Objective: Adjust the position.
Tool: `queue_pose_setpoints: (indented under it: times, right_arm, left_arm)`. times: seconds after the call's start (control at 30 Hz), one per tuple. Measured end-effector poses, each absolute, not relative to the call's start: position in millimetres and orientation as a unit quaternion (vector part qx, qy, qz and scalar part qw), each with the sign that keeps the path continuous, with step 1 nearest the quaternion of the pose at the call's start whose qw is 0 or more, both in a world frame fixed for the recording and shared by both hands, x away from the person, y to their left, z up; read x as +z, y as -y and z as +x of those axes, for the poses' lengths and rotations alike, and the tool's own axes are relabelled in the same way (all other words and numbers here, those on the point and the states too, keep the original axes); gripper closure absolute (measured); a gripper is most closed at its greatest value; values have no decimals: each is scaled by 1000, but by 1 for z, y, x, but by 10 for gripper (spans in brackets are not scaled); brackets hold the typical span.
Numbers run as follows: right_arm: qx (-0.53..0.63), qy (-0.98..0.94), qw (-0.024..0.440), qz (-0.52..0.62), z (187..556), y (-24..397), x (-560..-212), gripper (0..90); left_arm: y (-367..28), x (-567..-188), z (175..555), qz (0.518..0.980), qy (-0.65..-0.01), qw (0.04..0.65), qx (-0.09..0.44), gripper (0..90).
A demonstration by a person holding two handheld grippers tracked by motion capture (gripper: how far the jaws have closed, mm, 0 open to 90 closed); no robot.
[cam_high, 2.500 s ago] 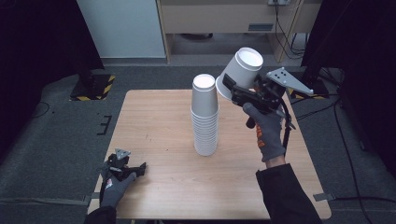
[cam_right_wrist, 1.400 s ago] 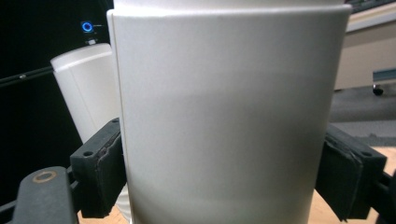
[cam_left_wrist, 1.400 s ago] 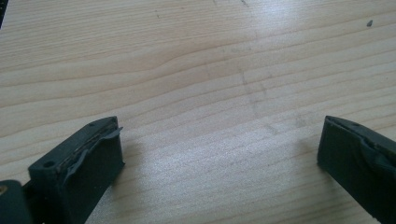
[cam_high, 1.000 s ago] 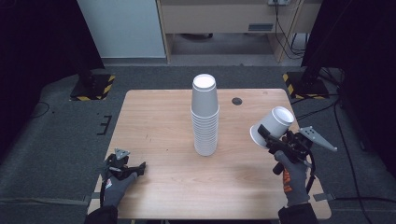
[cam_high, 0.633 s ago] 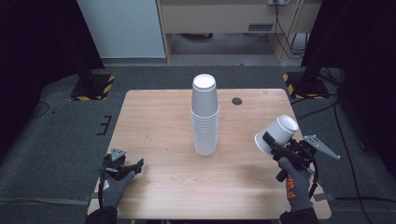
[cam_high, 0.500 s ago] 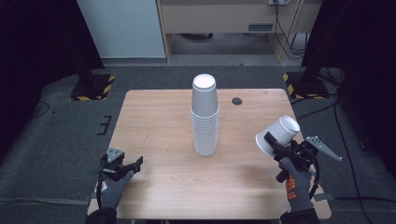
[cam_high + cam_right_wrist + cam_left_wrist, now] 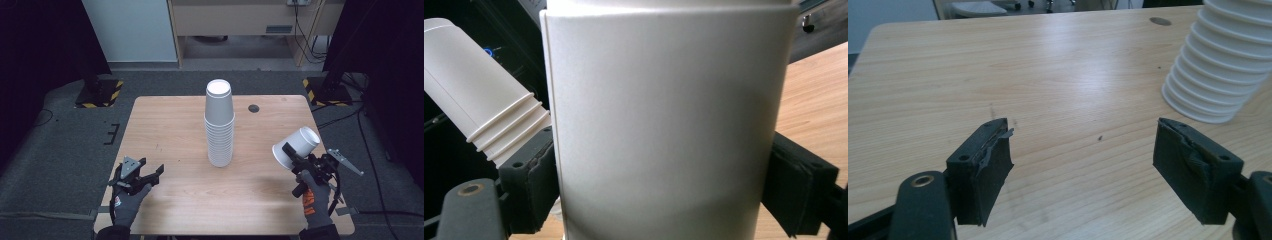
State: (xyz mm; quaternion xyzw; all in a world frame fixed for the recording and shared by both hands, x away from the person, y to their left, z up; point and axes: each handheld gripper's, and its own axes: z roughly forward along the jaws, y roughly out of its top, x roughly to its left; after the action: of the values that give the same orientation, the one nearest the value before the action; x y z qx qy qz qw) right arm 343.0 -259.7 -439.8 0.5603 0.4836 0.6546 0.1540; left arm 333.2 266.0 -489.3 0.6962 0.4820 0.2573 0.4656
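A tall stack of white paper cups (image 7: pixel 219 125) stands upside down at the middle of the wooden table (image 7: pixel 170 120). My right gripper (image 7: pixel 295 156) is shut on a single white cup (image 7: pixel 297 146), held tilted above the table's right front part, well right of the stack. In the right gripper view that cup (image 7: pixel 669 125) sits between both jaws of the right gripper (image 7: pixel 664 185), with the stack (image 7: pixel 479 100) behind at the left. My left gripper (image 7: pixel 150 176) is open near the front left edge with nothing in it; in the left gripper view this gripper (image 7: pixel 1083 170) has its jaws wide apart, and the stack (image 7: pixel 1228 65) stands at the right.
A small dark round grommet (image 7: pixel 253 108) is set in the tabletop behind and to the right of the stack, also visible in the left gripper view (image 7: pixel 1160 21). Yellow-and-black striped stand bases (image 7: pixel 100 94) sit on the floor beyond both back corners.
My right gripper has carried the single cup from high beside the stack's top down to the right front of the table. The left gripper has shifted slightly.
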Motion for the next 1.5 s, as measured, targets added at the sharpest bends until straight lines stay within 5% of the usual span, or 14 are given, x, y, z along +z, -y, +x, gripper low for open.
queue_pose_setpoints:
  times: [1.5]
  right_arm:
    - [679,-454,115,565,337,240,-445,154]
  left_arm:
    - [-129,-463,327,744,-300,547,238,402]
